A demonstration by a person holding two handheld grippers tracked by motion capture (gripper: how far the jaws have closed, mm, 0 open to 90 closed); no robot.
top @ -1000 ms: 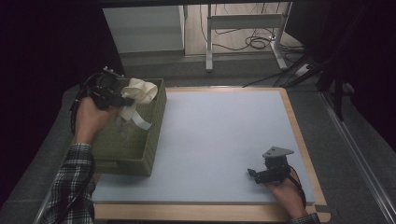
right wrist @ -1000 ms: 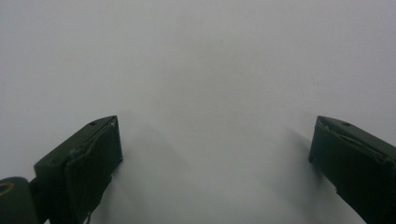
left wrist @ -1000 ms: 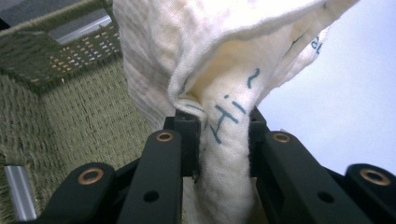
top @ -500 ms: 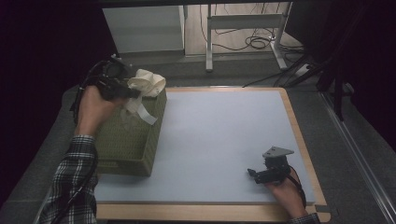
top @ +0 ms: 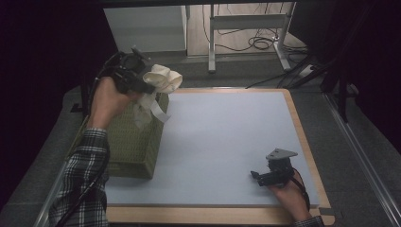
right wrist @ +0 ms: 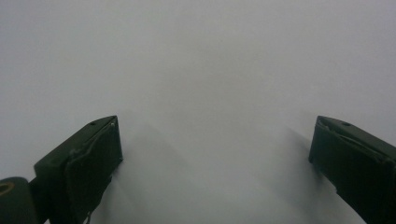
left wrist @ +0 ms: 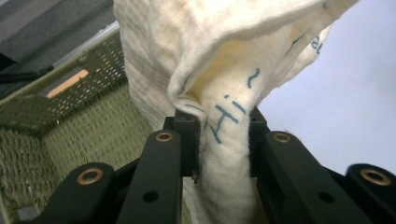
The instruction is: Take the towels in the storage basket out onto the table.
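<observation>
The left gripper (left wrist: pixel 223 133) has its two black jaws clamped on a bunched fold of a cream cloth (left wrist: pixel 224 60), which fills the gap between the pads; blue handwriting runs across the pinched fabric, and the rest of the cloth billows up above the jaws and drops away beneath them. In the high view that gripper (top: pixel 142 85) is raised above the far end of a green woven basket (top: pixel 137 146), with the cloth (top: pixel 158 87) hanging off its tip: a rounded lump sits just beyond the jaws, and a narrow strip trails down over the basket's far right corner towards the pale blue mat (top: pixel 227 142). The cloth is off the mat, carried in the air above the basket's rim. The person's left hand (top: pixel 106 97) wraps the gripper's body, and a checked sleeve (top: pixel 85 179) runs back to the near edge. From the left gripper view the basket's woven wall (left wrist: pixel 70 116) lies below and to the left of the jaws. The right gripper (right wrist: pixel 215 144) has its jaws spread wide with nothing between them, only pale mat ahead. In the high view it (top: pixel 257 176) rests low at the mat's near right corner, held by the right hand (top: pixel 288 196), well apart from the basket and cloth, beside the table's wooden border (top: pixel 307 142).
</observation>
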